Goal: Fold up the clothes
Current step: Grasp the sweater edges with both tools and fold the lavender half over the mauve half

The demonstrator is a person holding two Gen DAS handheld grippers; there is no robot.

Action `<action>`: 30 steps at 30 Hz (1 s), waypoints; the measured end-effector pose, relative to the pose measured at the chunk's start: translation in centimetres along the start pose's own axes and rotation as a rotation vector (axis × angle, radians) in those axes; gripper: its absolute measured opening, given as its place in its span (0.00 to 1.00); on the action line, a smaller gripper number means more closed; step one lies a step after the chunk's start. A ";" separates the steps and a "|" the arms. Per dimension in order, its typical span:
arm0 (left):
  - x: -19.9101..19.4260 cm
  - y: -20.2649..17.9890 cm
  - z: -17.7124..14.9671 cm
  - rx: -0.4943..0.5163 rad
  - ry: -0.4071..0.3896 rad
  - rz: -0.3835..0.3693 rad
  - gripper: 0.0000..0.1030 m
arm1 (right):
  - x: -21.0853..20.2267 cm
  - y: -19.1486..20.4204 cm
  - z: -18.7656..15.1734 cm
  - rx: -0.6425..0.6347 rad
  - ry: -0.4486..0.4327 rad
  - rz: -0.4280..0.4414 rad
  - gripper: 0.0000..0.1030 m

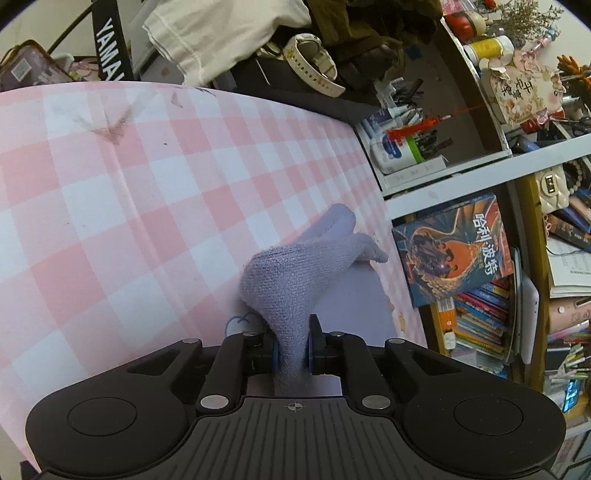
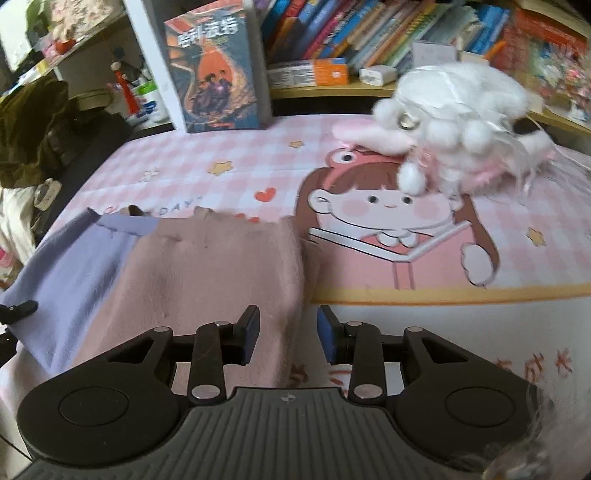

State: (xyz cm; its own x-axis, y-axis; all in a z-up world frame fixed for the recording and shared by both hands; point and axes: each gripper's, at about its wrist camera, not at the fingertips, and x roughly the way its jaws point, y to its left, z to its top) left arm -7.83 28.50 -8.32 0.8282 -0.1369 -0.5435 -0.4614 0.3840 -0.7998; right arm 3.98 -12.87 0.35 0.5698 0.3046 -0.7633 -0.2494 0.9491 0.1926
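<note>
Left tongs (image 1: 291,349) clench the lilac cloth (image 1: 291,280) on the checked mat (image 1: 129,206). Right tongs (image 2: 287,334) stand released over its pink half (image 2: 221,266), apparently untouched; a plush (image 2: 454,129) and a book (image 2: 218,70) lie beyond.

lilac knit cloth (image 1: 291,280) between jaws

Lilac garment (image 1: 291,284) tail hidden behind fingers, white plush toy (image 2: 458,122) blurred — books' (image 2: 369,33) titles unreadable
</note>
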 end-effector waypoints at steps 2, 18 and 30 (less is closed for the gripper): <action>-0.2 -0.1 -0.3 0.003 -0.015 0.006 0.11 | 0.7 0.3 -0.1 -0.027 0.026 0.017 0.32; -4.6 -17.0 -9.0 0.626 -0.200 0.042 0.11 | 2.6 -2.0 -0.6 -0.104 0.102 0.206 0.20; 1.2 -23.6 -27.7 1.277 0.150 0.182 0.30 | 3.4 -5.6 -0.7 0.018 0.155 0.388 0.20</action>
State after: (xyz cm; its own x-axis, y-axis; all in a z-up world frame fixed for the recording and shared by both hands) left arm -4.76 -6.05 2.85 0.7041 -0.0593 -0.7076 0.1336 0.9898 0.0500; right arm 6.76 -17.23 -3.76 0.3114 0.6255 -0.7154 -0.4079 0.7679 0.4938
